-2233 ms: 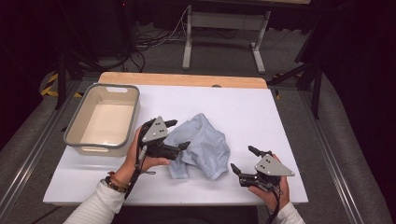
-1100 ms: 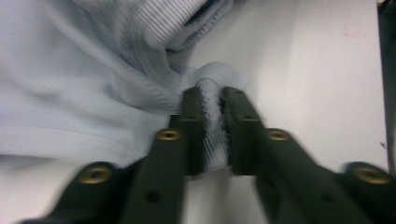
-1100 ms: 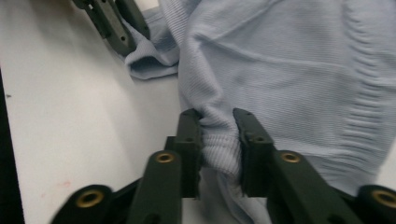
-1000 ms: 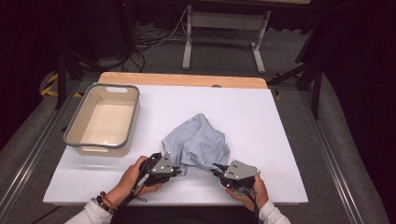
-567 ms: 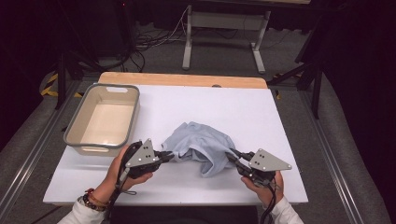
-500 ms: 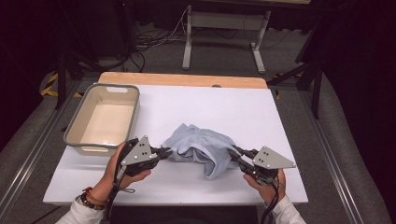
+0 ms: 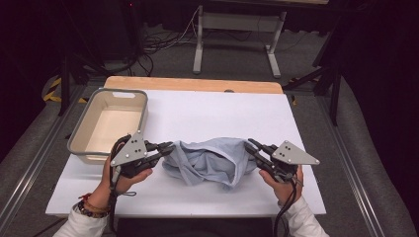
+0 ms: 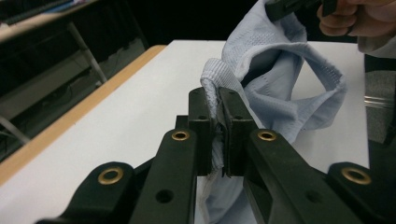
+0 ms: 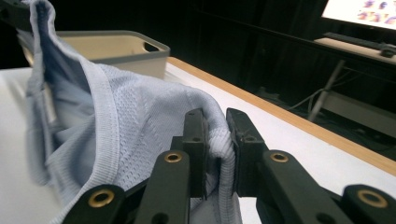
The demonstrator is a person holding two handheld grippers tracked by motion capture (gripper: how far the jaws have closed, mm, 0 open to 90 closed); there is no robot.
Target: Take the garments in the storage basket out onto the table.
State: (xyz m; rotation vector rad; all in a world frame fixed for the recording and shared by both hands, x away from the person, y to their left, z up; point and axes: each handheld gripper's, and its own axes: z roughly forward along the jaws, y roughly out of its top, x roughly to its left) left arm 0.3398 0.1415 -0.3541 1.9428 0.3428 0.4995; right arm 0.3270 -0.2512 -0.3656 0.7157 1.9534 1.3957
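The pale blue garment [image 7: 210, 160] hangs slack between my jaws, its middle sagging onto the white table [image 7: 207, 113]. My left gripper [image 8: 215, 121] is clamped tight on a ribbed hem; my right gripper [image 9: 215, 140] pinches another ribbed edge. To do this well I should draw them evenly apart, level, until the cloth is taut. The tub [image 7: 106, 123] sits beyond my left jaws.
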